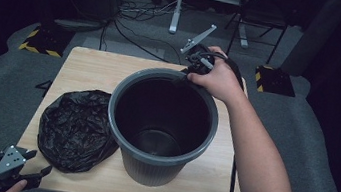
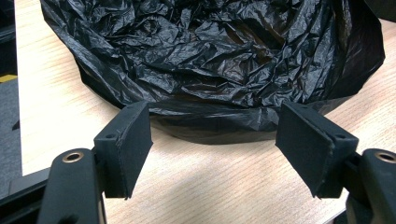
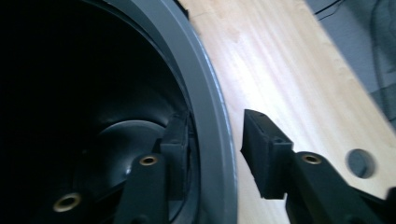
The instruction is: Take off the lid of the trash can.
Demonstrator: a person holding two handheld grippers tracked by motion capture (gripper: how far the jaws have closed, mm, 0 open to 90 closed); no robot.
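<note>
bin point(image 1: 162, 125) rim sits between our right gripper's point(image 3: 212, 149) part-spread jaws, one inside, one outside and apart; left gripper point(image 2: 212, 149) gapes before the bag point(image 2: 210, 60).

Smooth grey plastic bin point(image 1: 162, 120) at 3 o'clock, crinkly shiny black plastic bag point(image 1: 78, 128) at 9 o'clock, light wood table point(image 1: 91, 72), matt black pads point(image 2: 128, 144).

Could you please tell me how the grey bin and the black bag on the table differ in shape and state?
The grey bin stands upright and rigid, while the black bag lies slumped in a crumpled heap.
The bin has a smooth round rim; the bag is wrinkled and glossy.
The right gripper straddles the bin's rim, one jaw inside and one outside; the left gripper is open just short of the bag.
Both rest on the wooden table, side by side.
</note>
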